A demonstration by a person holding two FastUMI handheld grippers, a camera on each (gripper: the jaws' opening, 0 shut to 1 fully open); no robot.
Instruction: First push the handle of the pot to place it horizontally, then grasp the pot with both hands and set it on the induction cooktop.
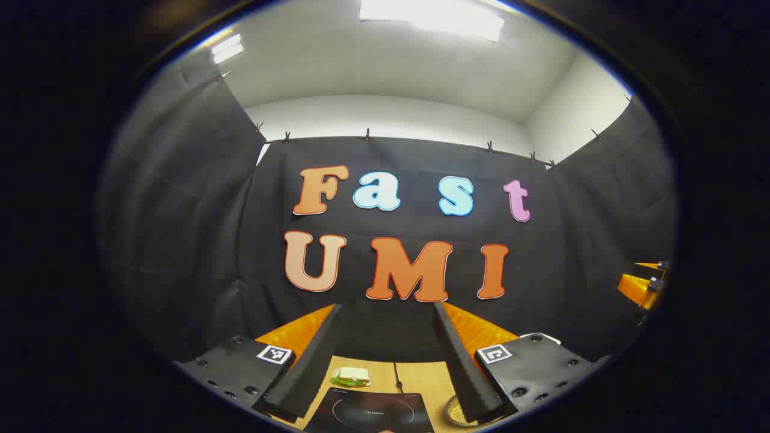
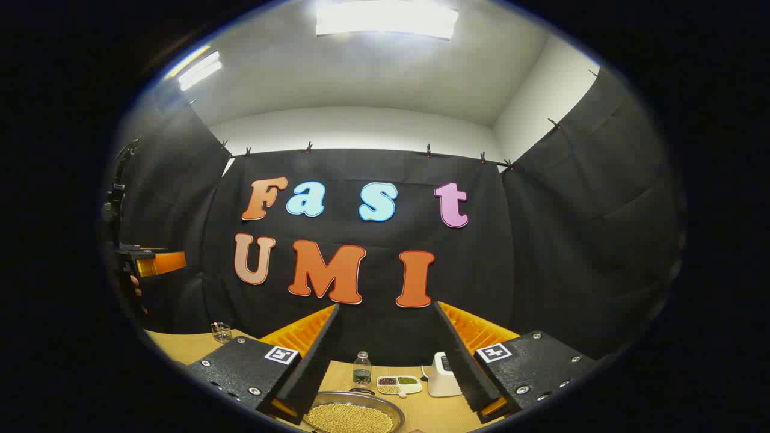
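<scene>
The wooden table (image 2: 180,346) holds the cooktop (image 1: 370,412), low between the left gripper (image 1: 388,361) fingers — jaws wide, empty. The pot (image 2: 355,415) of beans sits below the right gripper (image 2: 388,361), equally wide; its handle's direction cannot be told.

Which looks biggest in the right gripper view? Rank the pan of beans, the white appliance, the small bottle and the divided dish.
1. Pan of beans, nearest the camera and cut off below.
2. White appliance.
3. Divided dish and small bottle: too alike to rank.
</scene>
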